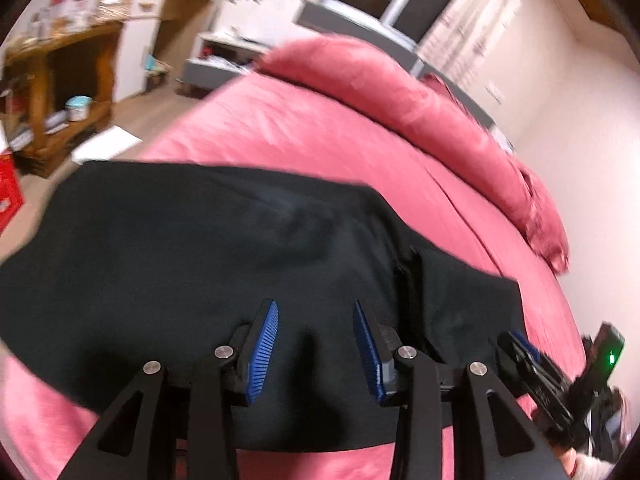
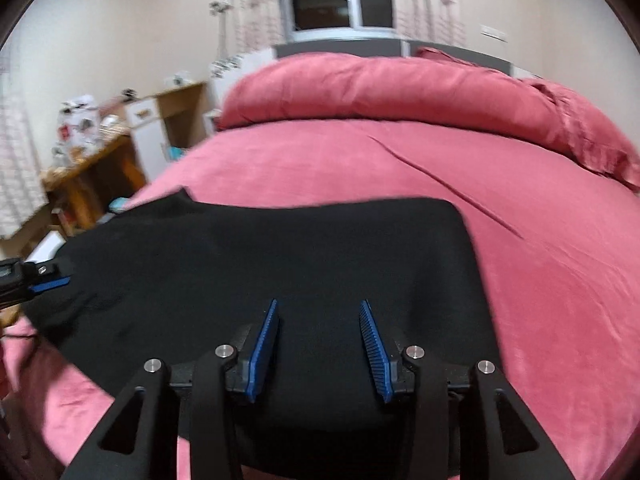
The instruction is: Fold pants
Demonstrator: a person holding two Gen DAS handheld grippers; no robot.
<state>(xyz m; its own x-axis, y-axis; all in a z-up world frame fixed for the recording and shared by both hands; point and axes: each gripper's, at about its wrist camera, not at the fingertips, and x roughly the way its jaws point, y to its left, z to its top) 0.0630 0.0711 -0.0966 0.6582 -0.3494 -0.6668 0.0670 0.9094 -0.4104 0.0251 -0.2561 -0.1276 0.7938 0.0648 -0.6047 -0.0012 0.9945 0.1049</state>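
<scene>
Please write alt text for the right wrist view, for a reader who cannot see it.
Black pants lie spread on a pink bed, under the open right gripper with blue fingers. The left gripper shows at the left edge, over the pants.

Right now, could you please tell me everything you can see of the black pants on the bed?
The black pants are plain, dark, soft-looking fabric, spread mostly flat across the near part of the pink bed. A raised fold or seam runs near their right end in the left wrist view. Both the left gripper and right gripper sit open over them, gripping nothing.
</scene>
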